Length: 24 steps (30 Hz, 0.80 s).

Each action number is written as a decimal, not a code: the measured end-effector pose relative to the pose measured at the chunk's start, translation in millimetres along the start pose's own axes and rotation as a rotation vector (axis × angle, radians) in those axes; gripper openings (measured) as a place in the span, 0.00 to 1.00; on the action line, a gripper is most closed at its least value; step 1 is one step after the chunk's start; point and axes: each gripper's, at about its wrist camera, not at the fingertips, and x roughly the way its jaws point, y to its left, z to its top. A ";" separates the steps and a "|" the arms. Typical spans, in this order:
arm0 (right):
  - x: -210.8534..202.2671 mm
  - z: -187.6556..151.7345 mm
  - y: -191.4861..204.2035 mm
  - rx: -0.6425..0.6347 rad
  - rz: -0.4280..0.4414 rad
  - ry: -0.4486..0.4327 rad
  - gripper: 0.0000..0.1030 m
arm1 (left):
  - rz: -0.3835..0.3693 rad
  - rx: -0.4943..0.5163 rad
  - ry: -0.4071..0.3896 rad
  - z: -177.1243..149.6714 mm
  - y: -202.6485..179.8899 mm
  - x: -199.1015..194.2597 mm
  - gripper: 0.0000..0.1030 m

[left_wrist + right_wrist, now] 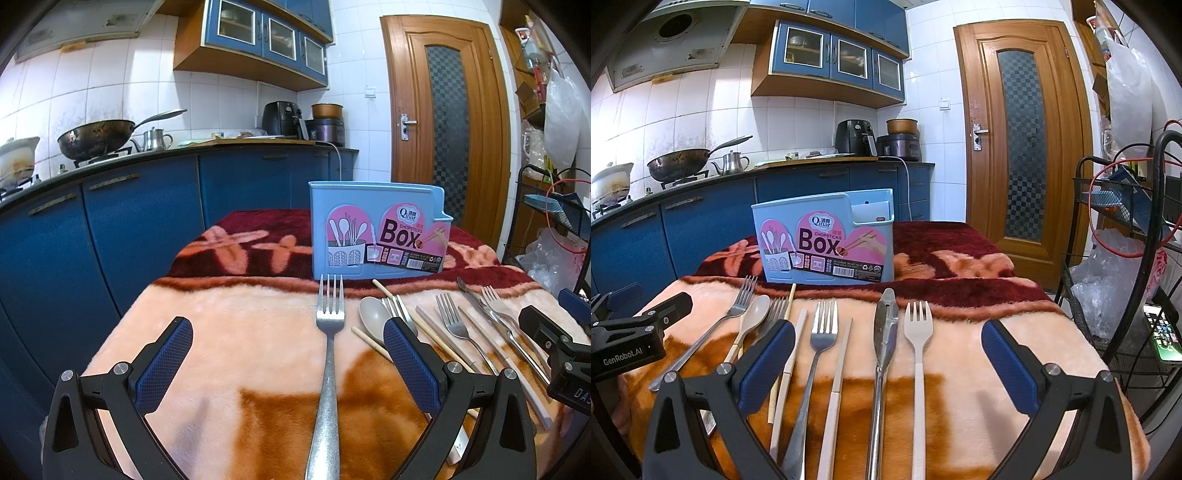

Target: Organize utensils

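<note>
A light blue chopsticks box (376,229) stands upright on the blanket-covered table (229,325); it also shows in the right wrist view (827,240). My left gripper (288,354) is open, and a steel fork (329,332) lies on the blanket between its fingers. My right gripper (888,358) is open over a row of utensils: a steel fork (822,336), a steel knife (884,332), a white fork (918,332), a beige spoon (753,314) and pale chopsticks (840,365). The left gripper's body (631,336) shows at the left edge.
Blue kitchen cabinets and a counter with a wok (96,138) lie behind and to the left. A wooden door (1019,147) is at the back. A black wire rack (1126,258) with bags and a phone stands right of the table.
</note>
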 end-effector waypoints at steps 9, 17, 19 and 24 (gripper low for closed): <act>0.3 -0.3 0.5 -0.001 0.000 0.001 1.00 | 0.000 -0.001 -0.001 0.1 0.0 -0.3 1.00; 0.8 -0.7 0.8 -0.001 -0.001 0.000 1.00 | -0.001 -0.002 0.000 2.2 -1.2 0.4 1.00; 1.2 -0.9 1.0 -0.001 -0.001 0.000 1.00 | -0.001 -0.002 -0.002 2.2 -1.2 0.3 1.00; 1.0 -0.7 0.8 -0.002 -0.001 0.001 1.00 | -0.001 -0.004 -0.003 2.2 -0.9 -2.7 1.00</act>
